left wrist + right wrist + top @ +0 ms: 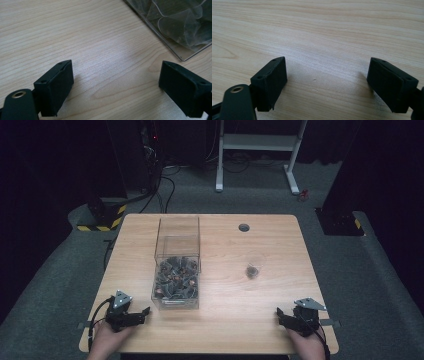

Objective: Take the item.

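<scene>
A clear plastic box [177,270] stands left of the table's middle, its lower part holding several small dark wrapped pieces [176,277]. One similar small dark piece [252,270] lies alone on the wood to its right. My left gripper [134,317] rests at the front left, open, pointing right toward the box's near corner [183,58]. The left gripper [116,82] has bare wood between its jaws. My right gripper [286,317] rests at the front right, open, pointing left. Nothing but wood lies between the right gripper [327,82] jaws.
The wooden table [220,330] has a round cable hole [243,227] near its far edge. Beyond it stand a white desk frame [257,150] and dark equipment with cables on grey carpet. Bare wood lies between the two grippers along the front edge.
</scene>
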{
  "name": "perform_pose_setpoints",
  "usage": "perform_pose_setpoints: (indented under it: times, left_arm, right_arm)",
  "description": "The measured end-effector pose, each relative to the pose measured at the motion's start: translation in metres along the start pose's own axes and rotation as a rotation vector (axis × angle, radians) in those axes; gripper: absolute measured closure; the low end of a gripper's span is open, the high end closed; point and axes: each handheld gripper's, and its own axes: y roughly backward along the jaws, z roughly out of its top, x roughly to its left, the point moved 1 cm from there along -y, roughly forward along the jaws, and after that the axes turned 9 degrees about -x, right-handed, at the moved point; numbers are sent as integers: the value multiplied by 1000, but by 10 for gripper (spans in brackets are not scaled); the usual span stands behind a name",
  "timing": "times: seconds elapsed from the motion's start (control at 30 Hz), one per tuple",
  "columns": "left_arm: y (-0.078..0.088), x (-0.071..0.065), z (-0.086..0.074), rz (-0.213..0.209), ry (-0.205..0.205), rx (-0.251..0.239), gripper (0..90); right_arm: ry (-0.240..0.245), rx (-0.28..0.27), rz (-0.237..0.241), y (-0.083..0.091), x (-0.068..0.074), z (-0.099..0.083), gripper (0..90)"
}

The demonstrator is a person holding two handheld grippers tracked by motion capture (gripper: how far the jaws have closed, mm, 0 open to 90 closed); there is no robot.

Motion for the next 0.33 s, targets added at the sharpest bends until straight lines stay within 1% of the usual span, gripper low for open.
perform_pose_setpoints:
  times: [0.1,0.3,0.33]
  left_arm:
    - [0,0,0,0,0,-2,128]
    - [0,0,0,1,4,-5,128]
    - [0,0,0,1,4,-5,128]
  right_arm:
    - [-17,2,-17,-2,0,1,164]
    - [-17,2,-21,-2,0,1,163]
    - [-16,2,-18,-2,-1,1,150]
